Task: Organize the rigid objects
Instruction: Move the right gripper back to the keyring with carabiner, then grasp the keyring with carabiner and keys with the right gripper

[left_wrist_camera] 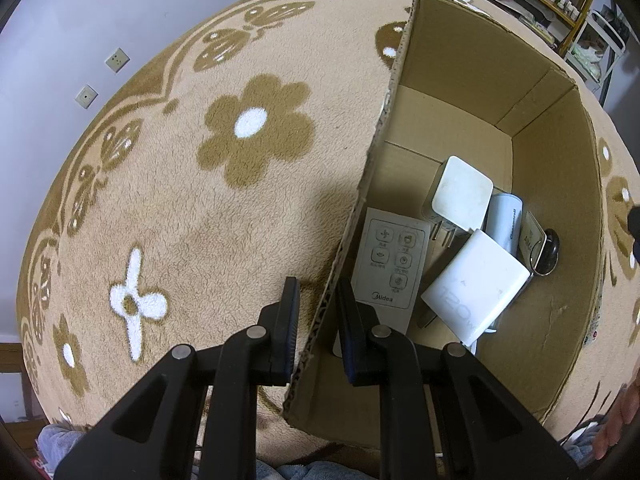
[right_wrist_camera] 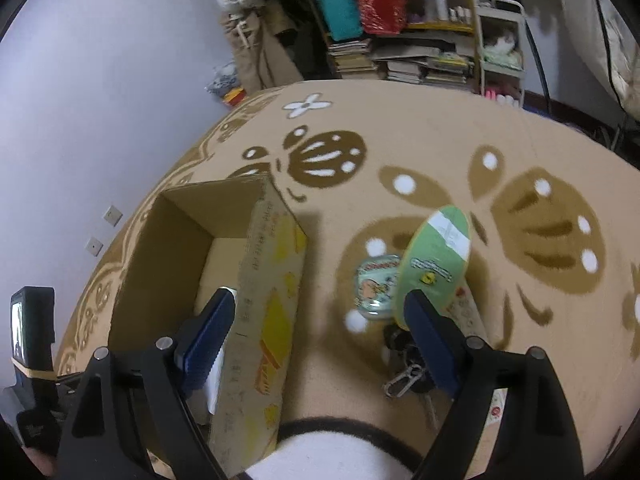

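An open cardboard box (left_wrist_camera: pixel 452 92) stands on the flowered blanket. My left gripper (left_wrist_camera: pixel 318 296) is shut on the box's left wall, one finger outside and one inside. In the box lie a white Midea remote (left_wrist_camera: pixel 390 260), two white chargers (left_wrist_camera: pixel 464 196) (left_wrist_camera: pixel 476 284), a white tube (left_wrist_camera: pixel 506 216) and a small tin with a ring (left_wrist_camera: pixel 538 244). My right gripper (right_wrist_camera: pixel 320 312) is open above the box's right wall (right_wrist_camera: pixel 272 280). Right of the box lie a green oval tin (right_wrist_camera: pixel 436 256), a small round tin (right_wrist_camera: pixel 376 284), a remote (right_wrist_camera: pixel 466 312) and keys with a carabiner (right_wrist_camera: pixel 404 376).
The tan blanket (left_wrist_camera: pixel 240 216) with brown flowers and butterflies spreads all round. Shelves with books, a teal tub and a red basket (right_wrist_camera: pixel 380 0) stand beyond its far edge. A lilac wall with sockets (left_wrist_camera: pixel 116 60) is at left. A dark device (right_wrist_camera: pixel 32 328) stands at lower left.
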Demonstrator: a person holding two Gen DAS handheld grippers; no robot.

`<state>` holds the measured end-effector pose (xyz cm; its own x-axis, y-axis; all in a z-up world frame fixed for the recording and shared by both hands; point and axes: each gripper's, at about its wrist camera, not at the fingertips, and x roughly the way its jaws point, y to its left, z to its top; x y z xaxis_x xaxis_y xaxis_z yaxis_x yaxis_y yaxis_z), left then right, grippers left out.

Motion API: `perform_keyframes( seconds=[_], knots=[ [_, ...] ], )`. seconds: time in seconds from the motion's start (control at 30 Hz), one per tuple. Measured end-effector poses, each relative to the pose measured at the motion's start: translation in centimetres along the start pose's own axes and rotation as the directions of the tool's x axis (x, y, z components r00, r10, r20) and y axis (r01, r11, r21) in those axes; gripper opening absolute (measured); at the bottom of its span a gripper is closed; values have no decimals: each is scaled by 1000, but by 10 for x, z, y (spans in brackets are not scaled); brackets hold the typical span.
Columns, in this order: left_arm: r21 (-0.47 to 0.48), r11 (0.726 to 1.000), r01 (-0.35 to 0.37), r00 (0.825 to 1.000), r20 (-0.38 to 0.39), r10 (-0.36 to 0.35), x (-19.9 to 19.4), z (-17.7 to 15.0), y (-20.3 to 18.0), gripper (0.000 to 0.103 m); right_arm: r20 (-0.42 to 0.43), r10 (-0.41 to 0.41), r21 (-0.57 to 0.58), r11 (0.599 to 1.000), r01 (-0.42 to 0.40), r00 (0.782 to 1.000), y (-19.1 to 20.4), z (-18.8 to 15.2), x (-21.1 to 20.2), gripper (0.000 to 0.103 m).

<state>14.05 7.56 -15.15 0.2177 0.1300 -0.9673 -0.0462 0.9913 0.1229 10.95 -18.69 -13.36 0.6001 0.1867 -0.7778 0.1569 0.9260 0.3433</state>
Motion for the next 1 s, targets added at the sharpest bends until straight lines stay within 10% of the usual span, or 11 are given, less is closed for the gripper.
perform_keyframes(
  seconds=[0.57, 1.0],
  knots=[
    [5, 1000, -5, 1000, -1, 5, 1, -1, -1, 18, -103, 184, 254, 955, -153, 978, -72, -21, 30, 82],
    [4, 1000, -4, 1000, -2, 4, 1, -1, 0, 18, -189, 157, 243, 964, -109, 969, -73, -31, 47, 73]
  ],
)
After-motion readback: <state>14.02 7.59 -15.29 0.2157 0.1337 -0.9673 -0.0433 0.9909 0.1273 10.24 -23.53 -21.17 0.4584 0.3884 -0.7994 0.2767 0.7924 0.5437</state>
